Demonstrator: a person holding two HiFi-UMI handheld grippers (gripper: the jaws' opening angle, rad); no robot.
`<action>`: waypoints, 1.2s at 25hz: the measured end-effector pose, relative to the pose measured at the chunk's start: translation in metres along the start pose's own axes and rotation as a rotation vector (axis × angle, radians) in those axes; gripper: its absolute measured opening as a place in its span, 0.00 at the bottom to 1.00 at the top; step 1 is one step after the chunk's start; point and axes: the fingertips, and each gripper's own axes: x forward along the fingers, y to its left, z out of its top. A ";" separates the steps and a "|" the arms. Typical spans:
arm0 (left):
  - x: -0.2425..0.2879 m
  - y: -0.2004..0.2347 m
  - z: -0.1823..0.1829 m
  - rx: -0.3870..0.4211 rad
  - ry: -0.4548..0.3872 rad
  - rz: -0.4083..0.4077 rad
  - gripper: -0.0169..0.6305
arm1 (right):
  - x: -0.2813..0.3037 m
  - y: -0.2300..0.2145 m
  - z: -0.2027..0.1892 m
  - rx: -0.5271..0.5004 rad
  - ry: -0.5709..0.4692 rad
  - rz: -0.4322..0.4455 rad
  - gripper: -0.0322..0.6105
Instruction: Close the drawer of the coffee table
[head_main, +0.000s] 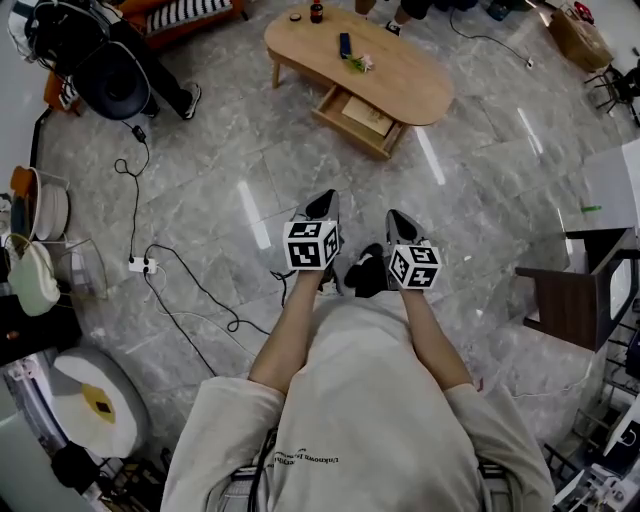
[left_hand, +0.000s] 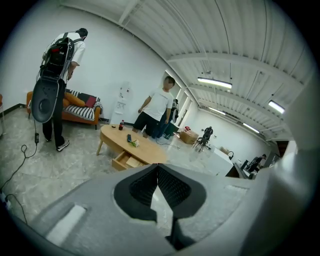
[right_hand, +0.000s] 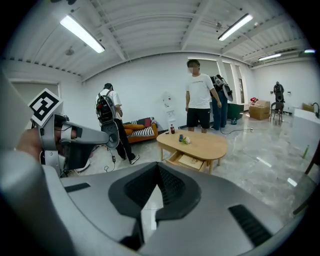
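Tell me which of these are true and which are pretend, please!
1. The pull-out wooden drawer of the light oval wooden coffee table is open. True.
2. The drawer is empty. False: something flat and pale lies inside.
3. The left tongs and right tongs are shut, holding nothing. True.
4. The left tongs touch the drawer. False: grey floor lies between them.
5. A small dark bottle lies tipped over on the floor. False: it stands on the table.

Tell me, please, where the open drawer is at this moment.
In the head view, the drawer is near the top centre. It is pulled out from the near side of the coffee table, over the grey floor.
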 end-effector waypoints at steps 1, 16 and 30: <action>0.001 0.003 0.002 -0.002 0.000 0.003 0.04 | 0.004 0.002 0.002 -0.008 0.002 0.002 0.07; 0.041 0.091 0.038 -0.023 0.016 0.094 0.04 | 0.121 0.016 0.046 -0.022 0.018 0.064 0.07; 0.154 0.150 0.092 -0.009 0.130 0.127 0.04 | 0.259 -0.043 0.112 0.094 0.046 0.008 0.07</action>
